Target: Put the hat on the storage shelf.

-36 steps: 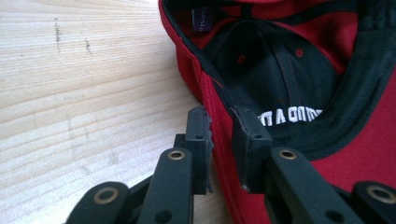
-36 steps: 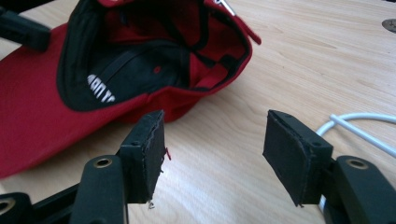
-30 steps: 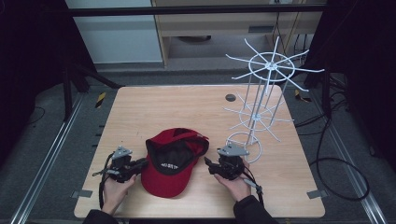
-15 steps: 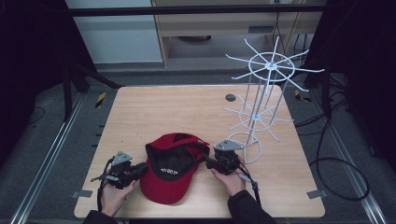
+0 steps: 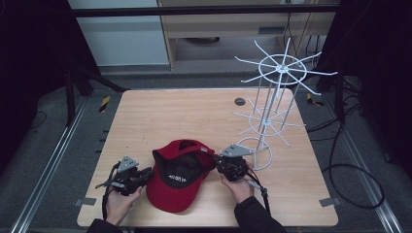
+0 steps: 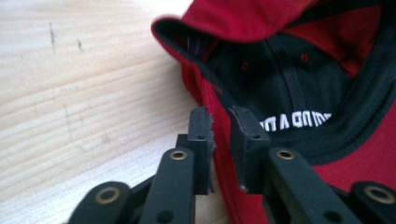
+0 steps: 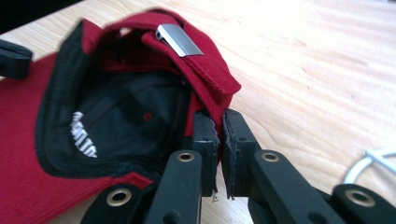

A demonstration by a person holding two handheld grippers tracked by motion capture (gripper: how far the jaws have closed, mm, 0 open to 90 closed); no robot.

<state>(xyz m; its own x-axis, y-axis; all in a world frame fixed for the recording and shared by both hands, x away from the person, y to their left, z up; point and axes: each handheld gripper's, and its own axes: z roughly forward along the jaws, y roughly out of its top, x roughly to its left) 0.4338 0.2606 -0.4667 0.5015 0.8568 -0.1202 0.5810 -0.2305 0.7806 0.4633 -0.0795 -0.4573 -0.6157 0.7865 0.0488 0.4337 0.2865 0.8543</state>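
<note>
Hands enter from the near edge of the table (image 5: 160,116), each holding a gripper against a red cap (image 5: 176,187) that lies upside down between them, brim toward the person and dark lining with white lettering facing up. The left gripper (image 5: 144,175) meets the cap's left rim; in the left gripper view its jaws stand narrowly apart with the red rim (image 6: 205,100) running between them, one jaw outside the cap and one inside, but whether both pads press the cloth I cannot tell. The right gripper (image 5: 217,163) sits at the cap's right rear; in the right gripper view its jaws are closed on the red edge (image 7: 212,105) just below the back strap, whose silver buckle (image 7: 179,40) lies on top of the folded band. Just beyond the right gripper, the base ring of a white wire rack (image 5: 265,131) rests on the wood, nearly touching the gripper's grey plate, its spoked tiers rising over the far right of the table. A small dark disc (image 5: 239,101) sits farther back, well apart from the cap.
</note>
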